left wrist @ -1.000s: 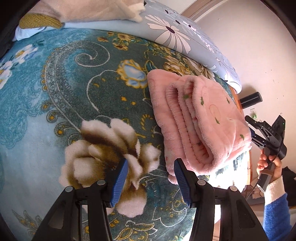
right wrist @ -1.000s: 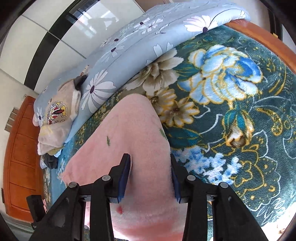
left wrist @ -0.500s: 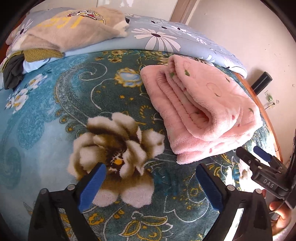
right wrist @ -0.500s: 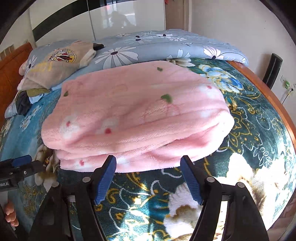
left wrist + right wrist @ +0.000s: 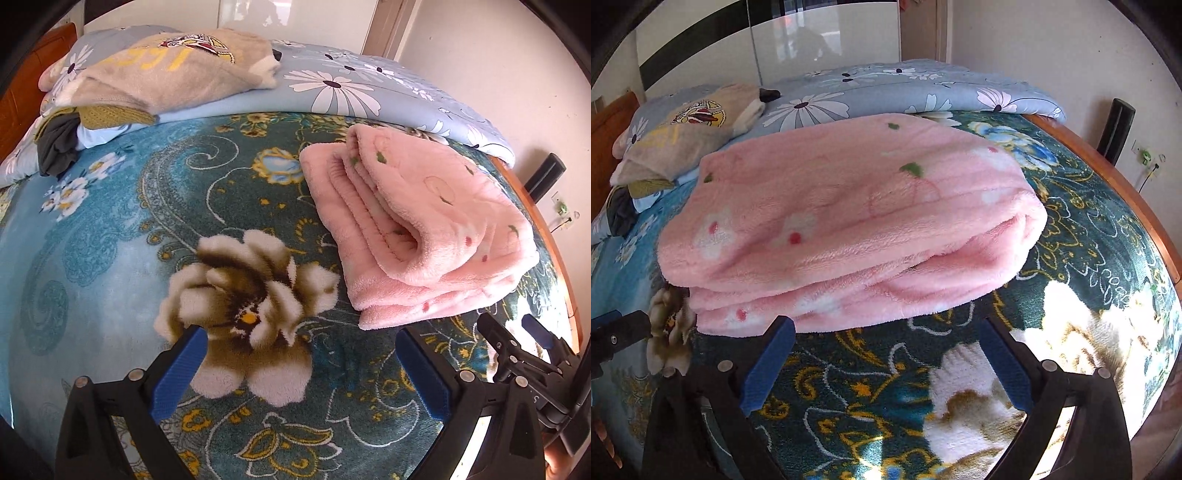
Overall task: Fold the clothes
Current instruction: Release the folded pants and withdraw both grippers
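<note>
Both tongs have drawn back and spread since 1 second ago, when the right pair straddled the pink fleece garment and the left pair stood narrower.

Left wrist view: the left tongs [image 5: 299, 373] stand wide apart and hold nothing, hovering over the floral bed blanket [image 5: 110, 229]. The pink fleece garment [image 5: 417, 229] lies folded in several stacked layers on the blanket, to the right and ahead. The right tongs [image 5: 517, 332] show at the lower right edge, just beside the stack's near corner. A risk here is that a blue pad brushes that corner and drags the top layer askew.

Right wrist view: the right tongs [image 5: 886, 362] are also spread and hold nothing, with the garment [image 5: 849, 221] just beyond their pads. Its upper layer bulges and gapes at the right end, so I judge the plush fold could spring open or slide. A beige garment [image 5: 690, 133] rests on the daisy-print quilt [image 5: 905, 92] behind.
</note>
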Motion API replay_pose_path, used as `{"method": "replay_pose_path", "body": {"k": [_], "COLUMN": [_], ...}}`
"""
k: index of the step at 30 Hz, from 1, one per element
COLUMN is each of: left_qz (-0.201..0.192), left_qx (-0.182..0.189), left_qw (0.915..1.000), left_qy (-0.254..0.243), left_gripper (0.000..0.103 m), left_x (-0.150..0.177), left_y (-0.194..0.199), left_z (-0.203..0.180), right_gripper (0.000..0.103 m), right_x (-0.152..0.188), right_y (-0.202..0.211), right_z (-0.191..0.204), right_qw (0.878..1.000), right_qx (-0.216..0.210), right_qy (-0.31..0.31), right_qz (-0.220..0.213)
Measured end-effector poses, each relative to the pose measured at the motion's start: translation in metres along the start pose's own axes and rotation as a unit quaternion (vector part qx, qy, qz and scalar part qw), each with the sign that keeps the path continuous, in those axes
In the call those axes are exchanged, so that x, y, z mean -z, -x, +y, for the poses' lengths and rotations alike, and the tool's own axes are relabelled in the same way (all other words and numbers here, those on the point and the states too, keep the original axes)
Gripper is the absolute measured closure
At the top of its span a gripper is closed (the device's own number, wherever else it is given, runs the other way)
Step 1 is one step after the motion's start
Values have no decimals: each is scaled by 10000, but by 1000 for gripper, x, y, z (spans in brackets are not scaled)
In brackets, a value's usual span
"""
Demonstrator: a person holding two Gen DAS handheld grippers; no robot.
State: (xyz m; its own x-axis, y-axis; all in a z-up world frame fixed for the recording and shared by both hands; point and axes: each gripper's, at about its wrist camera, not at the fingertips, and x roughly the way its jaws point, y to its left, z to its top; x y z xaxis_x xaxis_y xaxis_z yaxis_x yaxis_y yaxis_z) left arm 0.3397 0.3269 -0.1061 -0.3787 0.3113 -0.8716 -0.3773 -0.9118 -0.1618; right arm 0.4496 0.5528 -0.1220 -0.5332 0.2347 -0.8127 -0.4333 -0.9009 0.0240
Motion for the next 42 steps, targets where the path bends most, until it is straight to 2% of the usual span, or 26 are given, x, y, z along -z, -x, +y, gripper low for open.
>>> {"method": "replay_pose_path", "body": {"k": [6,13,18,24,29,35,42], "left_qz": [26,75,-100,-248,-255,-243,-207], "left_qx": [-76,-18,-279,-265,-224,-226,-180], "left_qw": [9997,9985,9955,9927,9886,9910,9910], "left_qy": [-235,-534,-902,-1150,-1466,-1294,-1307], "left_gripper": [0,0,0,0,0,0,0], "left_x": [11,24,36,39,45,41,42], "left_y": [3,1,-3,-3,-3,-3,-4], "left_z": [-11,-20,-16,-16,-19,-9,-5], "right_gripper": [3,3,3,3,3,3,3], "right_x": [12,24,35,44,46,45,47], "right_y": [5,10,15,21,22,24,24], "right_z": [10,4,5,14,16,21,28], "right_qw": [9999,9998,9996,9995,9987,9969,9959], "right_qx": [-56,-64,-67,9,251,574,678], "right_qy": [141,-118,-158,-65,-36,68,104], "right_qz": [36,175,238,318,440,532,583]}}
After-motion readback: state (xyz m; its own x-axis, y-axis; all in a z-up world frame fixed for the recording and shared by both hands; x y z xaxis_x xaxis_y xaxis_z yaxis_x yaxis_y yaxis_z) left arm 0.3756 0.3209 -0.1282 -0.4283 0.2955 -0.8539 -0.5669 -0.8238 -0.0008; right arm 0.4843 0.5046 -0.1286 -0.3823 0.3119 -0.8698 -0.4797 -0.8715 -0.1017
